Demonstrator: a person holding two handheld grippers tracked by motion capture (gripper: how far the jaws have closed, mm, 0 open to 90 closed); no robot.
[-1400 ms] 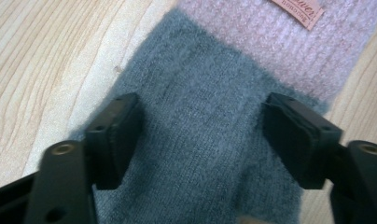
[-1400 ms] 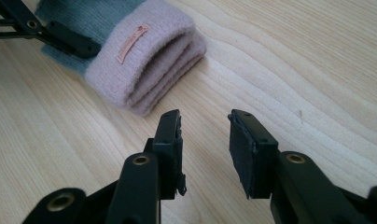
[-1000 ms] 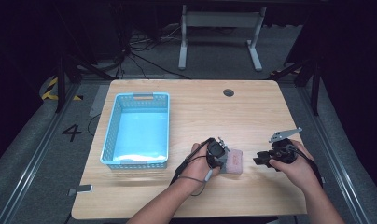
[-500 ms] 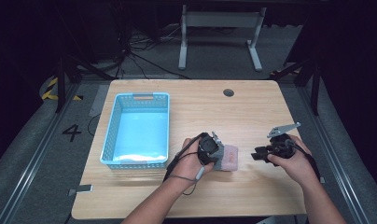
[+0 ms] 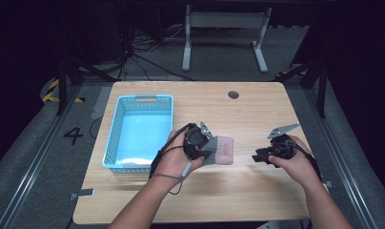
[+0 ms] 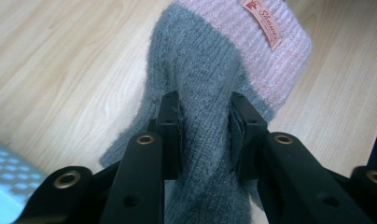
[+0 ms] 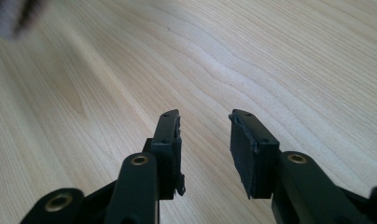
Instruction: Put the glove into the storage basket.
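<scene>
Bright, even light falls on the table (image 5: 257, 109) while its surroundings stay dark; the near claw arms blur slightly.

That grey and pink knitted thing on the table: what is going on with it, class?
A person works two hand-held grippers at a wooden table. The left gripper is clamped on the grey part of a knitted sock with a pink cuff, beside a blue basket. The right gripper hovers open over bare wood, holding nothing.
</scene>
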